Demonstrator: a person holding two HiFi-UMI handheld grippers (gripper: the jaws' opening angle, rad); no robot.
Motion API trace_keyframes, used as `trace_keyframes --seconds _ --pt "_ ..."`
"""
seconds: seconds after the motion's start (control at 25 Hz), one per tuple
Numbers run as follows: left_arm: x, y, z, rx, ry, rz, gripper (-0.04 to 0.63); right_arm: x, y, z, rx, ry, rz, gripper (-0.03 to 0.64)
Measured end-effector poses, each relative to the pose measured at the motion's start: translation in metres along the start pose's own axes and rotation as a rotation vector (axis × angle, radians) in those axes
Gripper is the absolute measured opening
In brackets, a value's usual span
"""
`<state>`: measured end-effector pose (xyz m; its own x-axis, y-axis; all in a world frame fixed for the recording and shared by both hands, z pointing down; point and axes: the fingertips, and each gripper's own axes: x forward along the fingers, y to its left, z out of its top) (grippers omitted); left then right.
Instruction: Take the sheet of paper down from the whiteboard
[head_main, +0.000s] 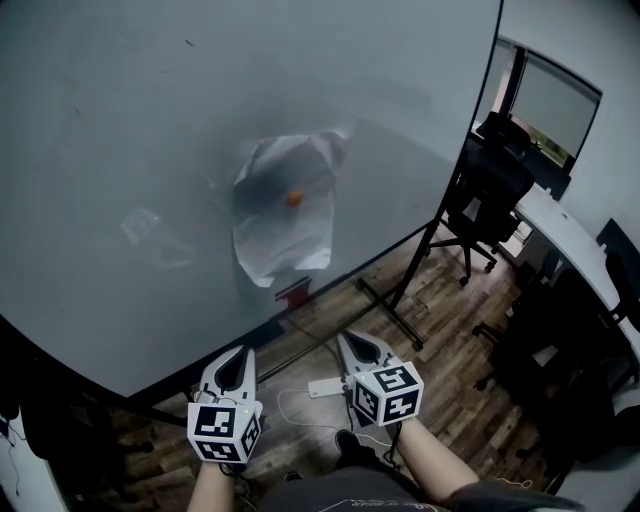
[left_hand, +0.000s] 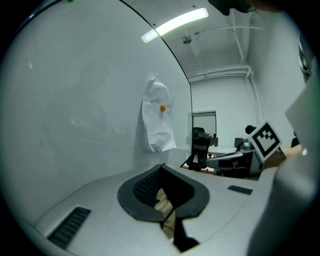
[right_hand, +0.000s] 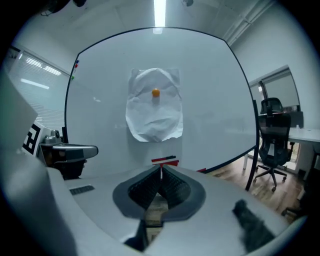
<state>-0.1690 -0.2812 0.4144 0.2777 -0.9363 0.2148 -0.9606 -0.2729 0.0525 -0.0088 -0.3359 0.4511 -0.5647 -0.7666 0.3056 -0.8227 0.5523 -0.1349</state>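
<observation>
Head view: you hold both tools low in front of you, tips aimed toward the whiteboard (head_main: 120, 120). The left hand-held gripper (head_main: 241, 358) has its jaws pressed together with nothing between them; its own view shows the ribbed pads meeting at the tip. The right hand-held gripper (head_main: 351, 347) is likewise closed and empty, its pads meeting along a thin seam in its own view. The two stand side by side, apart from each other, and neither touches the board.

The sheet of paper (head_main: 285, 210) hangs on the whiteboard, well ahead of both tips. It is white and heavily crumpled, with its edges curling off the surface. A small orange magnet (head_main: 295, 199) sits on its upper middle part. In the right gripper view the sheet lies almost straight above the closed tip; in the left gripper view it lies ahead and slightly to the right, close to the board's right edge.

Just below the sheet, at the board's lower edge, is a small red and black object (head_main: 293, 292); what it is cannot be made out.

Beneath the board is a wooden floor (head_main: 450, 330), with a white power strip (head_main: 325, 387) and its cable lying between your two tools. To the right of the board stand a black office chair (head_main: 480, 200) and a pale bench (head_main: 570, 240).
</observation>
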Motion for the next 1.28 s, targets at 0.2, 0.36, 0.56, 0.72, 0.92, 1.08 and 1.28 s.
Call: trace_keyframes --seconds 0.2,0.36,0.56,0.72,0.92,1.08,1.28 --pt "0.02 -0.001 0.014 0.001 -0.018 0.091 0.014 0.031 -0.029 0.023 -0.006 -0.017 0.085 0.023" --pt "0.035 -0.003 0.017 0.009 -0.013 0.161 0.014 0.055 -0.044 0.036 0.004 -0.018 0.168 0.025" --pt "0.048 -0.003 0.021 0.004 -0.007 0.257 0.014 0.084 -0.051 0.04 0.003 0.015 0.276 0.025" --pt "0.054 -0.006 0.026 0.006 -0.011 0.322 0.014 0.099 -0.052 0.047 0.0 0.02 0.356 0.027" --pt "0.062 -0.009 0.034 0.02 -0.02 0.391 0.014 0.113 -0.045 0.063 0.027 0.003 0.479 0.133" --pt "0.069 -0.012 0.041 0.025 -0.028 0.425 0.014 0.126 -0.044 0.074 0.067 0.0 0.528 0.144" --pt "0.082 -0.014 0.054 0.043 -0.038 0.435 0.014 0.133 -0.042 0.084 0.06 -0.012 0.567 0.127"
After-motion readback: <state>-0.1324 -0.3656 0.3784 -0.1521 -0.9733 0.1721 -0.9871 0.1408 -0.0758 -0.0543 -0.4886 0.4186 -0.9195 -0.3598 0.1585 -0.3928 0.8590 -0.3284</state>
